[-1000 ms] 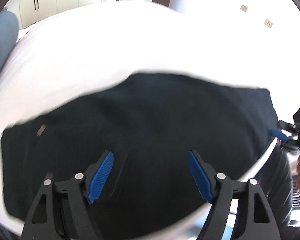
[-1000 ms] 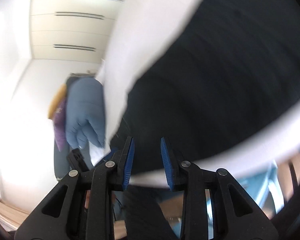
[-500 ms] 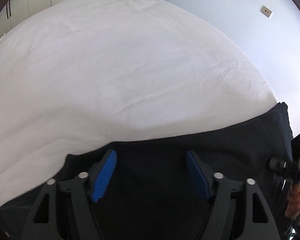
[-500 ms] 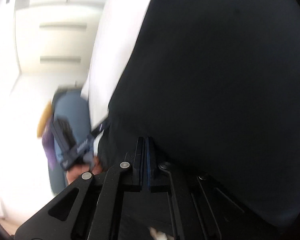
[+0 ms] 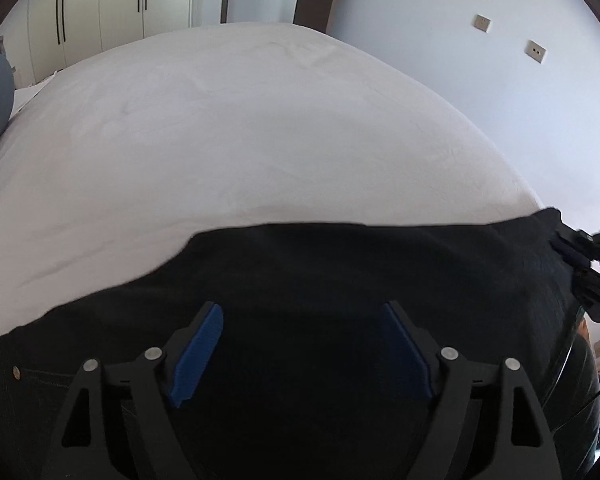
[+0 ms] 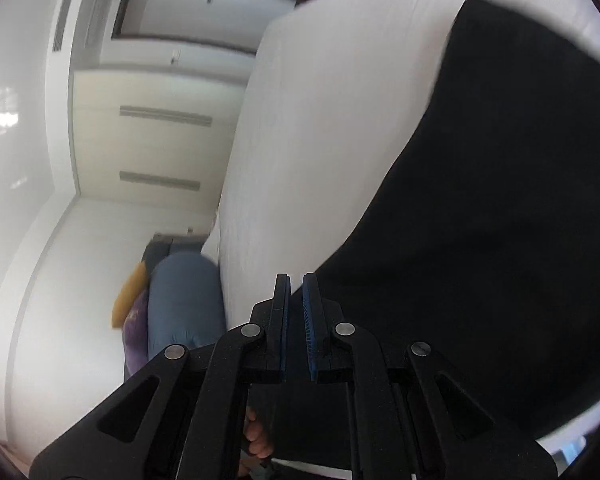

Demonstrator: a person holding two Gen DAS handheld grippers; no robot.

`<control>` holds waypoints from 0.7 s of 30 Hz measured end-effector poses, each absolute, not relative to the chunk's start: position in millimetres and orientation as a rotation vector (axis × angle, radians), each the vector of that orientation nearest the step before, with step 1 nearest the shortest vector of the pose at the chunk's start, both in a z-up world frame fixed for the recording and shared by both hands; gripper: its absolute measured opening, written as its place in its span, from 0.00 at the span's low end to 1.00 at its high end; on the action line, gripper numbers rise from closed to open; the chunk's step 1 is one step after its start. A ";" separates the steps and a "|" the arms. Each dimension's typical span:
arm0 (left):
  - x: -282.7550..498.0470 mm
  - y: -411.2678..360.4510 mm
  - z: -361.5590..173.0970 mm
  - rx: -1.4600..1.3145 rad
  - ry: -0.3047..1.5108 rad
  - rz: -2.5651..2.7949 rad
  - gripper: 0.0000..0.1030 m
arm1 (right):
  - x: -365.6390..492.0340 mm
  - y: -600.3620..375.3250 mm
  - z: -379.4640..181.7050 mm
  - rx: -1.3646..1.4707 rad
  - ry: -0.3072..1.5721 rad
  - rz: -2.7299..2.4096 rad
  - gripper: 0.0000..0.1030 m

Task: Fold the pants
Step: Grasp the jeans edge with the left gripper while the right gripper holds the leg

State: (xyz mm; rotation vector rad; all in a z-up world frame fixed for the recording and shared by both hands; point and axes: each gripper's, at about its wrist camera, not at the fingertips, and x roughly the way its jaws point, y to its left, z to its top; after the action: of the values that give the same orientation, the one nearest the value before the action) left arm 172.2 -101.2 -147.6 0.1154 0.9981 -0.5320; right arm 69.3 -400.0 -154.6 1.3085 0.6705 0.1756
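Dark black pants lie spread across the near edge of a white bed. My left gripper is open, its blue pads wide apart just above the fabric. In the left wrist view the right gripper sits at the pants' far right corner. In the right wrist view the pants fill the right side, and my right gripper has its blue pads nearly together at the cloth's edge; whether fabric is pinched between them is hidden.
A blue cushion with yellow and purple items lies beside the bed on the floor side. White wardrobes and a door stand behind the bed. A wall with sockets is at right.
The left gripper has pulled back and lifted, showing more of the pants under it. The right gripper has swung toward the pants' edge, its jaws now a slight gap apart.
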 end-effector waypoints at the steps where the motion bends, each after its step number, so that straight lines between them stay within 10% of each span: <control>1: 170.2 -104.1 -154.9 0.126 1.022 -0.529 0.82 | 86.6 -378.9 -160.1 1.294 0.727 0.205 0.08; 6: 155.3 -93.8 -179.6 0.178 1.043 -0.522 0.84 | 123.5 -337.6 -210.2 1.287 0.909 0.223 0.02; 21: 112.2 -26.5 -169.8 0.186 0.949 -0.397 0.80 | -70.4 -557.4 -180.6 1.407 0.392 -0.340 0.08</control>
State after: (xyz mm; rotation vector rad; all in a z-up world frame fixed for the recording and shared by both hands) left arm 112.2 -26.5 -169.8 0.1863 0.9485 -0.3971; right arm -70.4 -557.4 -180.6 1.4073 0.3916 -0.3398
